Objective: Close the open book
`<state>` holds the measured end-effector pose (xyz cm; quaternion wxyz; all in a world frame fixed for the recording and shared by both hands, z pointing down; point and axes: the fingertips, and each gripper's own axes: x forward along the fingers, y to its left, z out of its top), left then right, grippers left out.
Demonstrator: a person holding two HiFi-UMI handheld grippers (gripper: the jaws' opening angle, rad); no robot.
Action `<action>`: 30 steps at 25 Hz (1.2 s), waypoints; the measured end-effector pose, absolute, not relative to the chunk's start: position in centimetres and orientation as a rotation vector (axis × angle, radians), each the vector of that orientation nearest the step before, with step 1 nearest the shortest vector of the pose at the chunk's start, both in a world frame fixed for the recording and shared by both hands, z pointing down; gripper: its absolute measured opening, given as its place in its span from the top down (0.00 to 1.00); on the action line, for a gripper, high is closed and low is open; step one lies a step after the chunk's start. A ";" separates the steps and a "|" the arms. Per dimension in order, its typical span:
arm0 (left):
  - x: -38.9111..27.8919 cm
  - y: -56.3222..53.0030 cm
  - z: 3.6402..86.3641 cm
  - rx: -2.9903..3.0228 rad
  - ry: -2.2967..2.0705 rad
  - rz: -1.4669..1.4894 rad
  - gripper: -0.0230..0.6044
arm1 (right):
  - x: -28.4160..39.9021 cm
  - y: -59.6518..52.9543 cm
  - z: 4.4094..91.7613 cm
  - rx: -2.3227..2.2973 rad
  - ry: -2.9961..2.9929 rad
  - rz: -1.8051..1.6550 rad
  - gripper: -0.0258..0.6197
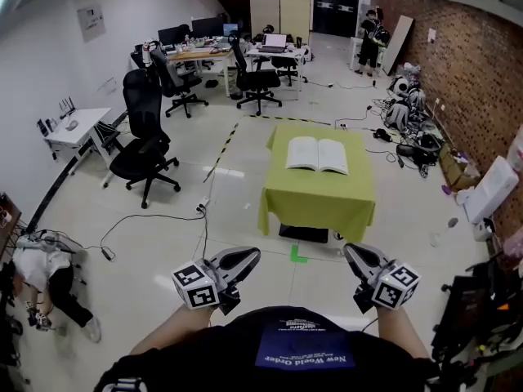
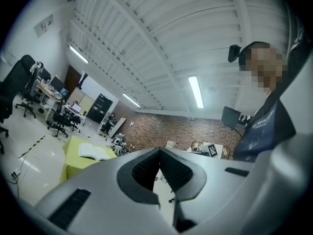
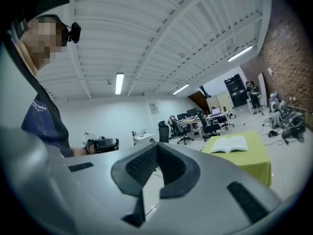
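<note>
Left gripper (image 1: 248,257), right gripper (image 1: 354,253) closed, empty; book (image 1: 317,154) open; shirt (image 1: 301,351) reads "New World Order"

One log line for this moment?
book: open on table, untouched | left gripper: shut, empty | right gripper: shut, empty

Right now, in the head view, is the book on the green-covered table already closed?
No, the book lies open with its pages spread flat on the green-covered table.

Open book (image 1: 317,154) is lying flat on the green-covered worktop (image 1: 319,198) at 12 o'clock. Left claw (image 1: 250,255) at 7 and right claw (image 1: 351,251) at 5 are pointing toward it, well apart. Black office chair (image 1: 145,141) is standing at 10.
</note>
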<state>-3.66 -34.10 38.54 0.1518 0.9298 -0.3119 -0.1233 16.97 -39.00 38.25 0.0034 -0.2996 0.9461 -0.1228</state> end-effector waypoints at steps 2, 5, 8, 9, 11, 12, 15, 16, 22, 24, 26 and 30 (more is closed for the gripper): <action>-1.9 -36.1 38.2 2.651 -0.941 -0.352 0.95 | 18.2 -41.6 37.6 -0.869 2.987 -0.352 0.98; 0.3 -38.9 38.1 2.611 -0.968 -0.369 0.95 | 19.8 -45.1 37.3 -0.805 2.996 -0.349 0.98; 2.2 -41.0 38.5 2.600 -0.969 -0.327 0.95 | 21.1 -47.9 37.8 -0.787 2.998 -0.381 0.98; 2.5 -41.8 38.7 2.599 -0.973 -0.309 0.95 | 21.4 -48.7 38.1 -0.782 2.997 -0.392 0.98; 2.6 -43.5 39.2 2.585 -0.977 -0.298 0.95 | 21.7 -50.2 38.9 -0.788 2.995 -0.415 0.98; 2.4 -44.5 39.4 2.576 -0.970 -0.301 0.95 | 21.8 -51.0 39.3 -0.802 2.992 -0.430 0.98; 1.8 -47.8 39.8 2.572 -0.924 -0.305 0.95 | 21.4 -53.6 39.9 -0.859 2.984 -0.468 0.98; 1.5 -48.9 39.9 2.577 -0.904 -0.308 0.95 | 21.1 -54.4 40.0 -0.879 2.983 -0.471 0.98; -1.4 -56.7 39.7 2.624 -0.767 -0.333 0.95 | 18.3 -60.4 38.6 -1.027 2.956 -0.420 0.98; -3.0 -59.4 39.2 2.645 -0.724 -0.326 0.95 | 16.8 -62.6 37.9 -1.066 2.936 -0.416 0.98; -4.6 -62.0 38.7 2.671 -0.692 -0.324 0.95 | 15.5 -64.6 37.6 -1.103 2.926 -0.410 0.98; -8.1 -66.2 38.8 2.687 -0.655 -0.318 0.95 | 12.7 -68.0 37.9 -1.158 2.885 -0.424 0.98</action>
